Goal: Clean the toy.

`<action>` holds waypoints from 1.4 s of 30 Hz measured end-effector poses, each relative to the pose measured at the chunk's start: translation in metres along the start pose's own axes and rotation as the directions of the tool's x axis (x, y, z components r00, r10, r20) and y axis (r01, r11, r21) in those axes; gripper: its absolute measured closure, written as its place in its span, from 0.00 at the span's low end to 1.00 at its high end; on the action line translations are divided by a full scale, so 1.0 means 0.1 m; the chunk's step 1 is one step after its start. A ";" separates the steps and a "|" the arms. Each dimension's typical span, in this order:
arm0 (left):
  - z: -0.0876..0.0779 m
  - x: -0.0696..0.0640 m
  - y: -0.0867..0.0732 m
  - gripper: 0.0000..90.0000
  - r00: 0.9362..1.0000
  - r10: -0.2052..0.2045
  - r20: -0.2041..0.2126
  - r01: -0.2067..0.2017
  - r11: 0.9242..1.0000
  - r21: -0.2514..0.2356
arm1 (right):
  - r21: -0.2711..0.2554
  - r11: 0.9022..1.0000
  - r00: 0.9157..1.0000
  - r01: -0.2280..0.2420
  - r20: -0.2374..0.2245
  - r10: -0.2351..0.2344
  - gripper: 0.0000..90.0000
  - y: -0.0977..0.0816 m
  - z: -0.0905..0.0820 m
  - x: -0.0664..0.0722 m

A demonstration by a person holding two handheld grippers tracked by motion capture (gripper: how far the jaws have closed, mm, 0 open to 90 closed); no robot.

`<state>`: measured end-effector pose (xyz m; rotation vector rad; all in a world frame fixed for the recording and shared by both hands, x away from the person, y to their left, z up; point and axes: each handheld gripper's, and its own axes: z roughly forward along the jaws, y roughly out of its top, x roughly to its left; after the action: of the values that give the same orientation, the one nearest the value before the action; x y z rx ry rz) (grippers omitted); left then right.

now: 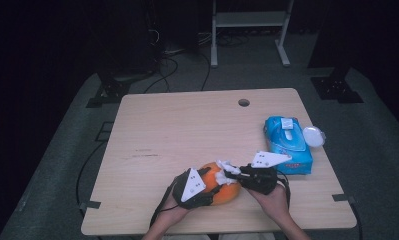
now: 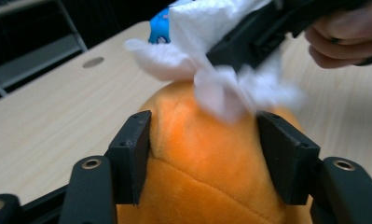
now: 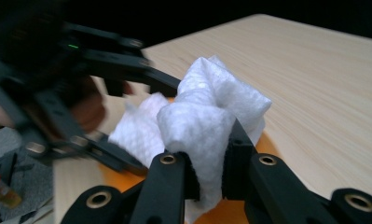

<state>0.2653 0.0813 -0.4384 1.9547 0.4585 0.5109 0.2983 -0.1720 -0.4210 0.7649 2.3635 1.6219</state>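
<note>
Left gripper [image 2: 204, 154]: jaws set either side of the round orange plush toy [image 2: 211, 158], pads pressed against its flanks; toy sits between them near the table's front edge.

Right gripper [image 3: 210, 175]: jaws pinched together on a crumpled white tissue wad [image 3: 207, 121], which bulges up out of the grip. In the high view the right gripper [image 1: 235, 175] lies level, tip directed at the left gripper [image 1: 207, 184], tissue [image 1: 226, 170] touching the top of the toy [image 1: 222, 192].

Beyond the right gripper, further along the light wooden table [image 1: 187, 125]: blue plastic tissue pack [image 1: 287, 145], with a white round lid [image 1: 314, 136] just beside it.
</note>
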 end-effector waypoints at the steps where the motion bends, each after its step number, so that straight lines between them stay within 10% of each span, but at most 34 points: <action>1: -0.01 0.03 0.00 0.35 0.999 -0.024 0.022 0.024 1.000 -0.001 | 0.005 1.000 1.000 -0.012 0.008 0.012 0.89 -0.03 -0.02 -0.04; 6: -0.01 0.14 0.01 0.12 0.990 -0.134 0.038 0.134 0.991 0.006 | -0.003 1.000 0.999 -0.003 -0.053 0.003 0.89 -0.04 -0.01 0.01; 9: -0.01 0.15 -0.07 0.25 0.991 -0.123 0.051 0.121 0.992 0.040 | 0.011 0.999 0.998 0.046 -0.053 -0.045 0.89 0.00 0.04 0.09; 12: -0.05 0.20 -0.10 0.33 0.990 -0.136 0.039 0.134 0.989 0.056 | 0.016 1.000 1.000 -0.005 -0.031 0.005 0.89 -0.06 0.03 0.00; 18: -0.08 0.26 -0.16 0.35 0.986 -0.165 0.034 0.163 0.985 0.053 | 0.034 0.995 0.995 -0.096 0.005 0.096 0.89 -0.21 -0.03 -0.18; 23: -0.11 0.33 -0.21 0.35 0.978 -0.206 0.033 0.204 0.978 0.043 | 0.004 0.999 0.999 -0.036 -0.036 0.036 0.89 -0.10 -0.04 -0.05; 26: -0.13 0.35 -0.22 0.35 0.975 -0.220 0.031 0.219 0.975 0.039 | 0.033 0.995 0.996 -0.089 -0.025 0.090 0.89 -0.22 0.01 -0.13; 29: -0.11 0.34 -0.22 0.34 0.976 -0.217 0.028 0.216 0.976 0.034 | 0.052 0.991 0.992 -0.124 -0.010 0.125 0.89 -0.29 0.01 -0.21; 38: -0.02 0.20 -0.14 0.34 0.987 -0.160 0.025 0.159 0.987 0.033 | -0.005 0.999 0.998 -0.037 -0.041 0.037 0.89 -0.06 0.04 -0.03; 42: -0.02 0.20 -0.14 0.34 0.986 -0.165 0.031 0.164 0.986 0.030 | 0.021 0.995 0.995 -0.098 0.000 0.098 0.89 -0.20 0.01 -0.18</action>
<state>0.2792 0.0992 -0.4474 1.9287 0.6028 0.3676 0.3081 -0.1859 -0.4417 0.8978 2.3826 1.6373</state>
